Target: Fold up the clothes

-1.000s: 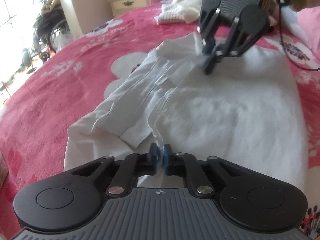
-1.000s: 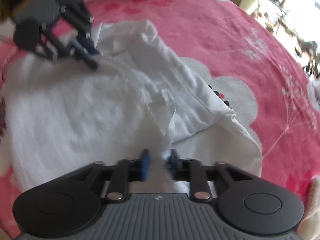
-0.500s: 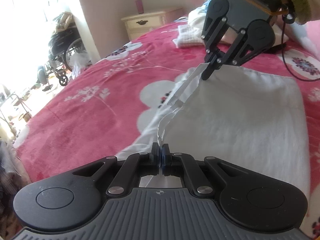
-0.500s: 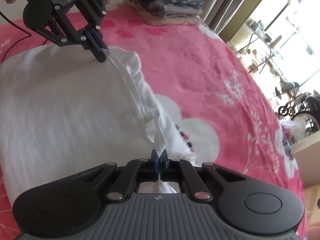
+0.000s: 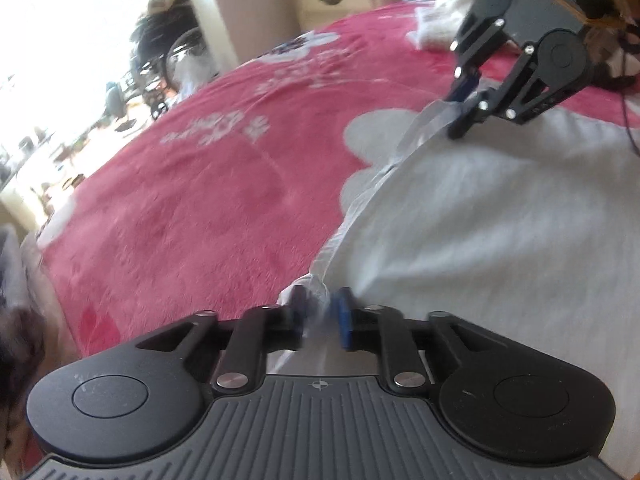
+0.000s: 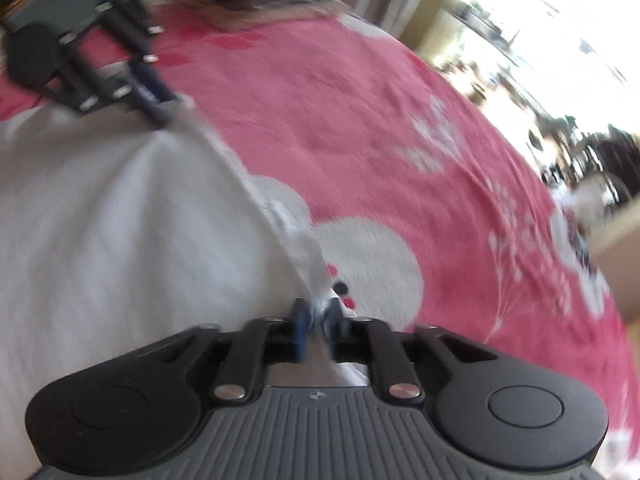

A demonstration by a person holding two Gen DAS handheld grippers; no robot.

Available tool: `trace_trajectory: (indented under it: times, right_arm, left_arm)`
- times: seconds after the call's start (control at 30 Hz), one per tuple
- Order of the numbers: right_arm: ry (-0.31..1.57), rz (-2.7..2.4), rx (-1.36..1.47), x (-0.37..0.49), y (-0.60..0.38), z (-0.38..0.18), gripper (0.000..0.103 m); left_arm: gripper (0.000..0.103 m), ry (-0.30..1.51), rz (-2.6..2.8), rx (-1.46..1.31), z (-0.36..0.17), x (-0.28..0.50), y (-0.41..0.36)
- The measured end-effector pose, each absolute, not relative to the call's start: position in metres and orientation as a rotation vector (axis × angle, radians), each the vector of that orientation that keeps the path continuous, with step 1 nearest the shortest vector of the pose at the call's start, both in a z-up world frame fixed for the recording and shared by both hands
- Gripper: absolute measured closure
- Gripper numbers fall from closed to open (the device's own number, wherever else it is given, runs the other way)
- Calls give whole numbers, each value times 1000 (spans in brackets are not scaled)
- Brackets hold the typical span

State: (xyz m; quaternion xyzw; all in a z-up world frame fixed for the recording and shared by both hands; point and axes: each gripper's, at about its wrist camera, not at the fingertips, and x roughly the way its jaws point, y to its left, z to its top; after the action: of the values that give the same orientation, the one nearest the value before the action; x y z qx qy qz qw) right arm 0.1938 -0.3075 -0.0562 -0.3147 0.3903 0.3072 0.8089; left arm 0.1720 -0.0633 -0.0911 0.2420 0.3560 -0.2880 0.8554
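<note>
A white fleecy folded garment (image 5: 500,232) lies flat on the pink flower-patterned bed blanket (image 5: 224,184). Along its folded edge, the left gripper (image 5: 322,312) and right gripper (image 6: 318,318) are both opening, fingers parted with thin white fabric loose between them.

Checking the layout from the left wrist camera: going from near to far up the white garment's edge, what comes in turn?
Left tongs, opening with the edge of the white garment between them → right tongs, opening at the garment's far corner → crumpled white clothes on the pink blanket → cream nightstand.
</note>
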Motion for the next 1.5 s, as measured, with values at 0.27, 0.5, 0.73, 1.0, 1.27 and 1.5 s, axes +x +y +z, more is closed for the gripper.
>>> trace_trajectory:
  times: [0.27, 0.5, 0.73, 1.0, 1.27, 1.5]
  right_arm:
    - [714, 393, -122, 184, -404, -1, 66]
    - [842, 436, -103, 140, -445, -13, 82]
    - [922, 397, -135, 138, -438, -55, 89]
    - [861, 303, -42, 117, -464, -40, 89]
    - [883, 394, 148, 72, -463, -19, 87]
    - [798, 720, -309, -15, -377, -6, 63]
  left_arm:
    - [68, 673, -453, 253, -47, 163, -24]
    - [68, 785, -548, 136, -41, 101, -11]
    - [68, 922, -552, 230, -93, 51, -37]
    - [67, 894, -481, 104, -81, 50, -16]
    - [57, 899, -400, -14, -63, 17, 5]
    - [32, 809, -654, 359, -61, -29, -57]
